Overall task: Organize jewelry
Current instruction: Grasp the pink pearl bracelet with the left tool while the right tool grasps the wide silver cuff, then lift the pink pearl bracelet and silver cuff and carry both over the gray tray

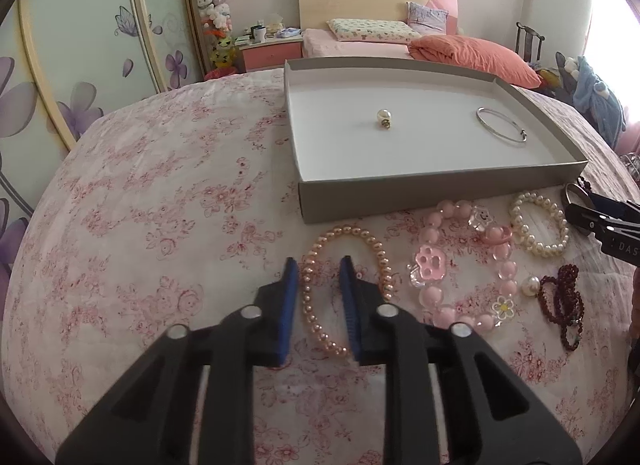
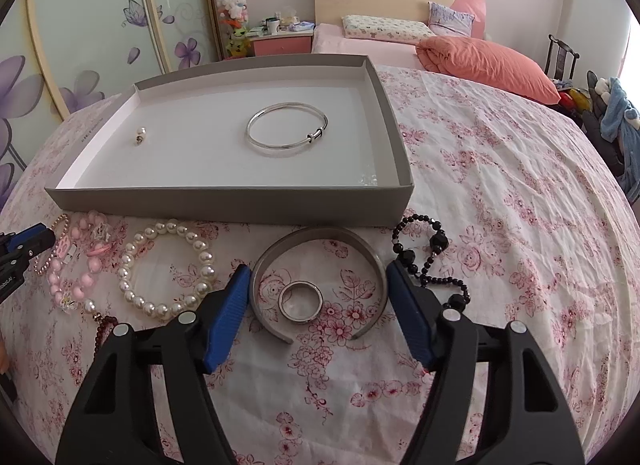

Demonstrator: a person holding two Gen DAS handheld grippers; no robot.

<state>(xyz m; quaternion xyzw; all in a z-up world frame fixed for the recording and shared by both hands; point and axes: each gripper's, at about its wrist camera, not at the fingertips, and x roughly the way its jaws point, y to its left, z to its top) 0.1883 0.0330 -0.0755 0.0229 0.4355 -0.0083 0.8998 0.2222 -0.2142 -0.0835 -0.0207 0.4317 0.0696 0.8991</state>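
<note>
Jaws of left gripper (image 1: pixel 319 265) narrowly straddle beaded pink bracelet (image 1: pixel 345 289); right gripper (image 2: pixel 318 271) wide around metal cuff (image 2: pixel 318 241).

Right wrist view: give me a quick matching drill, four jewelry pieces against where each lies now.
Things:
1. bangle
2. cuff
3. ring
4. black beads

Places:
A. inside the cuff's curve
B. in the box
C. on the cloth, by the right tongs' right finger
D. between the open right tongs' fingers

Pairs: 1-B, 2-D, 3-A, 4-C
</note>
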